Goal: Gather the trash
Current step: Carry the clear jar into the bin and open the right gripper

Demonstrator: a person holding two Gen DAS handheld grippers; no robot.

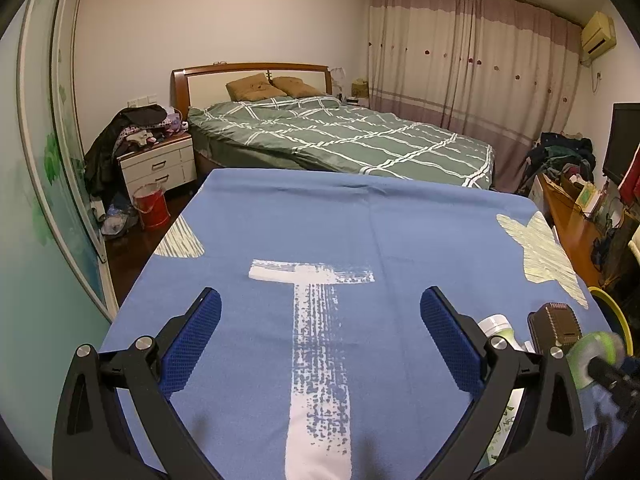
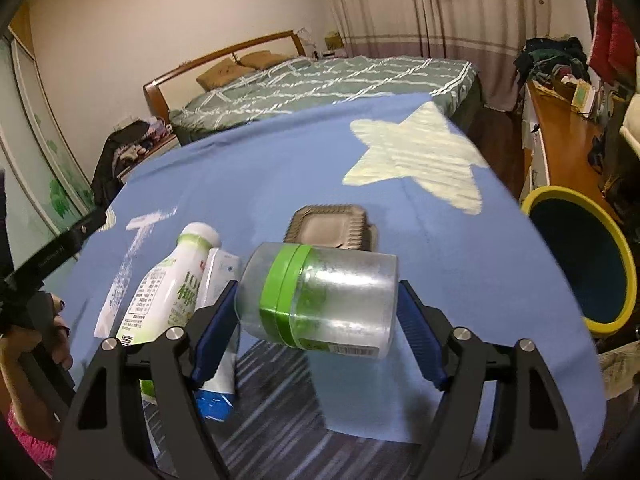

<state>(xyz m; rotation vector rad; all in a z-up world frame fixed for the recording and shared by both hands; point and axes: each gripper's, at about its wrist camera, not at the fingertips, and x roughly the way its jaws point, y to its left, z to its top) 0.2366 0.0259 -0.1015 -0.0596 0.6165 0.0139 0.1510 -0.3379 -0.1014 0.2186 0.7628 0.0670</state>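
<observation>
Right tongs (image 2: pixel 316 312) clasp one green-lidded jar (image 2: pixel 320 294); left tongs (image 1: pixel 320 336) gape; one bottle (image 2: pixel 168 280), one box (image 2: pixel 332 228).

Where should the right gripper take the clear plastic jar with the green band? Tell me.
Across its ends. The clear plastic jar with the green band lies sideways between the right gripper pads, so close on base and top, from the near side.

Two wrist fisheyes, low and close over the blue cloth (image 1: pixel 280 220), both facing the bed (image 2: pixel 320 80).
</observation>
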